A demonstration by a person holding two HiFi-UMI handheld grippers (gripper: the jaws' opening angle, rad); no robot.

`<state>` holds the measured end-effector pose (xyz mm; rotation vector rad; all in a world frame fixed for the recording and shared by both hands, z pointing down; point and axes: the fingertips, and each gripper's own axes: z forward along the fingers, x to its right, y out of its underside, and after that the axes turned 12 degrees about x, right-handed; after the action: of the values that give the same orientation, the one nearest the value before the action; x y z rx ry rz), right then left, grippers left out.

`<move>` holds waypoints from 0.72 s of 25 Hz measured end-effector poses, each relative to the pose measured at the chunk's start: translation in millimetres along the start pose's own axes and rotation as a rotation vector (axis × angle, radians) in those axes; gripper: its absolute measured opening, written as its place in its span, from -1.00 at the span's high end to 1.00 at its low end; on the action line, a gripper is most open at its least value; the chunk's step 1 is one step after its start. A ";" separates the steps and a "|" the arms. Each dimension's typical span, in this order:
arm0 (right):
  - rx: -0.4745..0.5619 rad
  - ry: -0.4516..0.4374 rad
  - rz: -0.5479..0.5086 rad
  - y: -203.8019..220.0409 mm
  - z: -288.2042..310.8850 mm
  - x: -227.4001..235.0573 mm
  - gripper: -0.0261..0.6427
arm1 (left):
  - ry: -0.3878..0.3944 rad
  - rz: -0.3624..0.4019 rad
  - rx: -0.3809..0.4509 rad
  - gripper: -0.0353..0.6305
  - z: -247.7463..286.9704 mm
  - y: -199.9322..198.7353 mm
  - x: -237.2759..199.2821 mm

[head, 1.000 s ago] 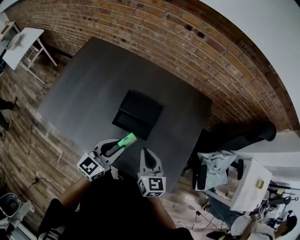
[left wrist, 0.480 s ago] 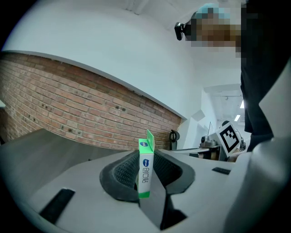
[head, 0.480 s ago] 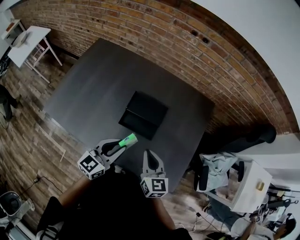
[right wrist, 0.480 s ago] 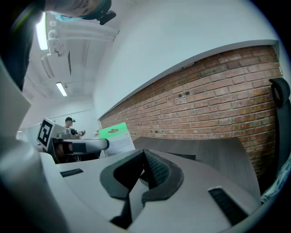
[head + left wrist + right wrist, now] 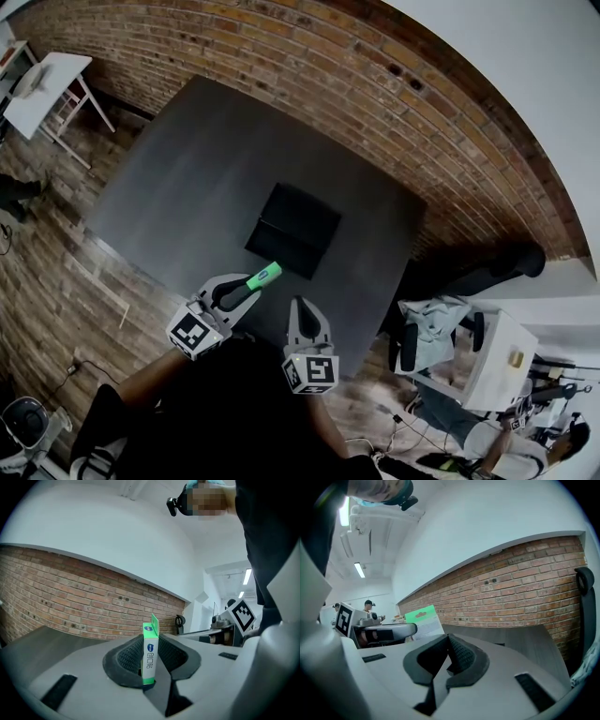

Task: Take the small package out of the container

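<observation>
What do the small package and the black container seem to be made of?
The small package looks like thin printed cardboard, green and white: it has sharp folded edges and a hang tab on top. The container looks matt black, perhaps plastic or stiff board; its flat dark faces show no shine.

We see a dark grey table [image 5: 178,169] on a wooden plank floor [image 5: 47,272], its far side near a red brick wall [image 5: 375,84] that gives way to plain white wall [image 5: 525,66] higher up. At the upper left stands a small white table [image 5: 47,89], well apart from the dark one. To the right we make out a white cabinet [image 5: 492,361], a pale cloth [image 5: 433,328] just beside it, and cables [image 5: 403,433] on the floor nearby.
</observation>
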<state>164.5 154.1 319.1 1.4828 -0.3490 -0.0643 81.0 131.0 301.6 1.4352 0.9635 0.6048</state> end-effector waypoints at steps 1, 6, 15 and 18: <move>0.002 0.006 -0.005 -0.1 0.6 -3.2 0.85 | 0.010 0.002 -0.001 0.55 -1.7 0.7 0.0; -0.001 0.048 -0.016 2.0 -0.5 -12.3 0.85 | 0.019 0.008 0.003 0.55 -8.5 0.2 -7.5; 0.006 0.089 -0.022 3.6 -5.2 -17.2 0.85 | 0.051 -0.006 0.009 0.55 -16.0 0.0 -12.0; 0.005 0.086 -0.027 4.9 -6.4 -19.4 0.85 | 0.052 -0.013 -0.008 0.55 -19.9 4.7 -12.5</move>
<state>147.0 165.6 320.0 1.4907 -0.2598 -0.0209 58.9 131.6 310.9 1.4108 1.0091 0.6381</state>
